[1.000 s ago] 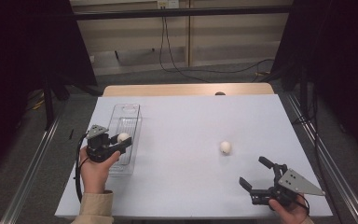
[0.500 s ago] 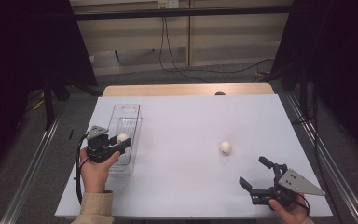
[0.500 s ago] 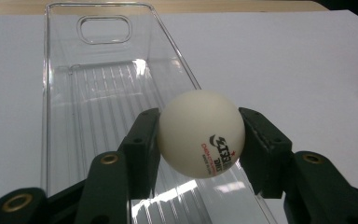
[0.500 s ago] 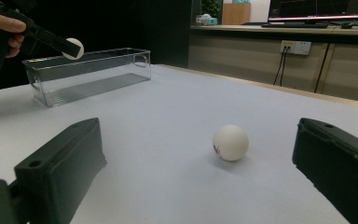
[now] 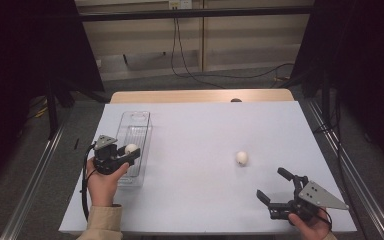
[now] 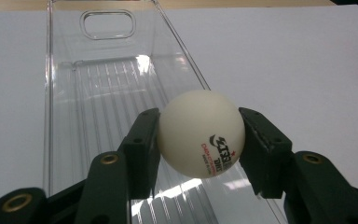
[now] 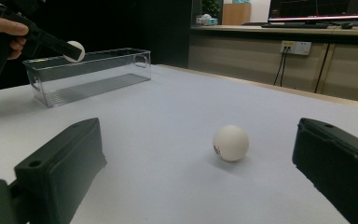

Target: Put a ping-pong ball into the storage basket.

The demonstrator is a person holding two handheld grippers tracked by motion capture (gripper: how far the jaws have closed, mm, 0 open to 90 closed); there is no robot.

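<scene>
My left gripper (image 5: 130,153) (image 6: 200,135) is shut on a white ping-pong ball (image 6: 200,133) (image 5: 131,148) with black and red print, held just above the near part of a clear plastic bin (image 5: 136,135) (image 6: 98,102). From the right gripper view, that held ball (image 7: 76,49) hangs over the bin's (image 7: 88,74) top edge. A second white ball (image 5: 241,158) (image 7: 231,143) rests on the white table, right of centre. My right gripper (image 5: 274,186) (image 7: 200,186) stands open near the front right edge, jaws pointed toward that ball, which lies some way beyond them.
The white table top (image 5: 205,130) has a wooden strip (image 5: 200,96) along its far edge. Metal rails (image 5: 35,170) run down both sides on the floor. Cables (image 5: 200,75) lie on the floor behind the table. A dark curtain frames both sides.
</scene>
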